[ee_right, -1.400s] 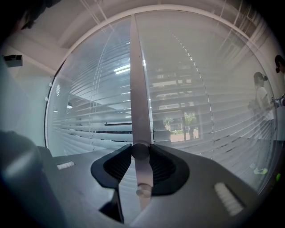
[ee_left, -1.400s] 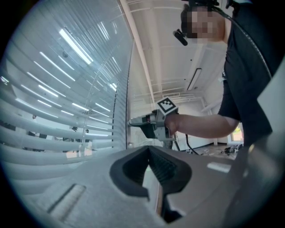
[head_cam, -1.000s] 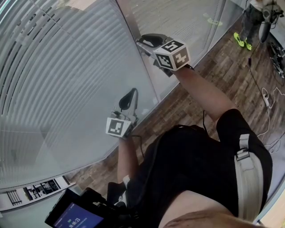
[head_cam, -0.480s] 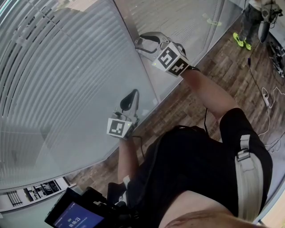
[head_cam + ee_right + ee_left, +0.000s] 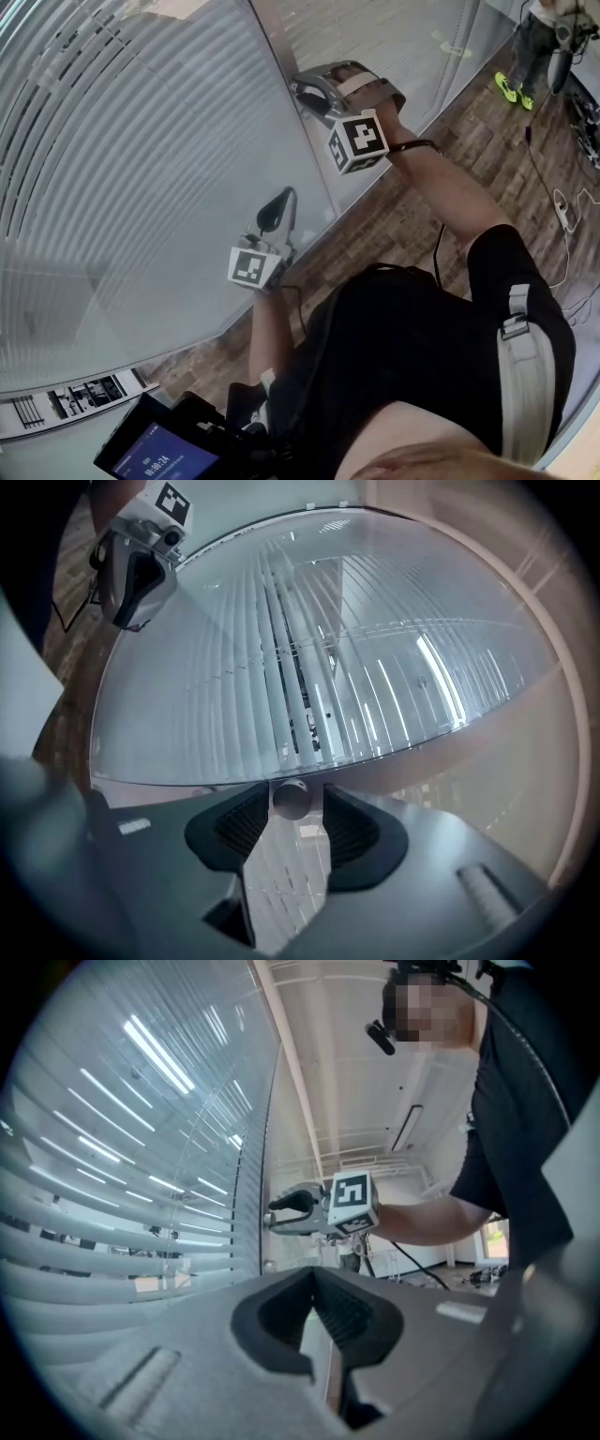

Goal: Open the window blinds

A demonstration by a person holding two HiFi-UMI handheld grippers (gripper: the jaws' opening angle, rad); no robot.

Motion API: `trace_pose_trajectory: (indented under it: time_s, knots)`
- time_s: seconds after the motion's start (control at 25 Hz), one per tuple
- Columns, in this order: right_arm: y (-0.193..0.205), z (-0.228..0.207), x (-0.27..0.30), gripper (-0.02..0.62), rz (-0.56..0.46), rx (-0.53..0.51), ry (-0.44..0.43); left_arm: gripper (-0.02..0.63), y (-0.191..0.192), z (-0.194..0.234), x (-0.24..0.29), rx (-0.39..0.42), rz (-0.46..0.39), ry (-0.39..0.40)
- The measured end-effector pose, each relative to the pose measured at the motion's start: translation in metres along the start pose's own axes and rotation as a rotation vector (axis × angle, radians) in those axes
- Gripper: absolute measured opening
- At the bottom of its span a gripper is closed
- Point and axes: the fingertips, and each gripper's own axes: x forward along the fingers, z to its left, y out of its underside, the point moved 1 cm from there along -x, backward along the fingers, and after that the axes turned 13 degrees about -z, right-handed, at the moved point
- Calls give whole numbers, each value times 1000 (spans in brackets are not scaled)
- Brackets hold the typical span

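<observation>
Dark screen [image 5: 155,459], lower left of head view: small white timer digits, seemingly 00:00:24. Nothing else legible.

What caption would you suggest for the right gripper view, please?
Right tool, jaws just closing but not gripping, straddles the knob at the edge of the blinds.

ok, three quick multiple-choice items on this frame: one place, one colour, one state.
1. The small round knob is: A) between the right gripper's jaws B) on the floor C) in a bare hand
2. The bystander's shoes are: A) red B) neon yellow-green C) white
3. The left gripper's jaws are: A) wide apart B) clamped on a cord C) together, empty
Key: 1 A, the right gripper view shows it between the pads, not yet pinched; those jaws have just been closing. 2 B, head view, top right. 3 C, its own view shows the tips meeting on nothing.
</observation>
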Motion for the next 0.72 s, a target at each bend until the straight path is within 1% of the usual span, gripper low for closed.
trace_pose_trajectory:
  time_s: [0.12,0.24,0.44,0.56,0.72]
  knots:
    - [1,0,2,175,-3,-15,-1,3,-1,2,-1,-2,-2,-4]
    - [2,3,5,131,-1,-25,-11,3,-2,4,-1,1,-2,-6]
    - [1,1,4,129,0,-2,-6,3,-4,5,-1,1,-2,-11]
    - [0,-1,3,129,-10,39,12,3,-3,4,-1,1,-2,-8]
    - [-2,-3,2,129,-21,132,30,3,-2,3,0,1,-2,-2]
